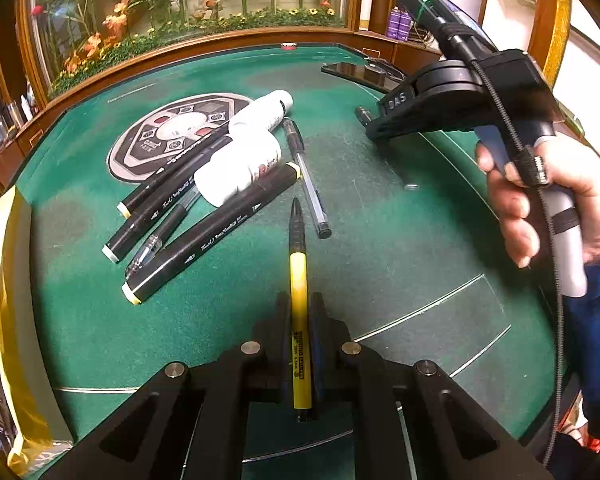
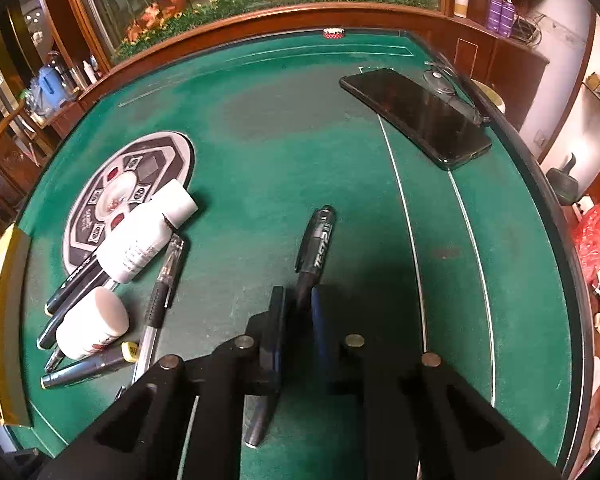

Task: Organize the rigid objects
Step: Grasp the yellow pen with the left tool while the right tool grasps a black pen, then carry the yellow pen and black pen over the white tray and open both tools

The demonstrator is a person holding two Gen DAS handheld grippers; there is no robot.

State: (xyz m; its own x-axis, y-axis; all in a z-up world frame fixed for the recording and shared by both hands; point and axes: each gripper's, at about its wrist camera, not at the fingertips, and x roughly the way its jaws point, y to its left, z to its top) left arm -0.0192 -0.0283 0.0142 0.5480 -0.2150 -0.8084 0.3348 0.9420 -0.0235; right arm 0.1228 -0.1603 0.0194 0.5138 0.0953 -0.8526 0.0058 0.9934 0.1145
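Observation:
My left gripper [image 1: 300, 306] is shut on a yellow pen [image 1: 299, 276] with a black tip, which points forward over the green felt table [image 1: 380, 232]. My right gripper [image 2: 299, 300] is shut on a black pen [image 2: 318, 240], whose tail sticks out below the fingers. In the left wrist view a hand holds the right gripper [image 1: 366, 122] at the upper right. A pile lies to the left: black markers [image 1: 208, 240], two white bottles [image 1: 240, 168] and clear pens [image 1: 306, 184]. The right wrist view shows the same bottles [image 2: 136, 240] and a clear pen [image 2: 160, 296].
A round patterned mat [image 1: 172, 132] lies under the far side of the pile. A black phone [image 2: 416, 116] rests near the table's right rim. A yellow box [image 1: 4, 280] stands at the left edge. A wooden rail and flower display run along the back.

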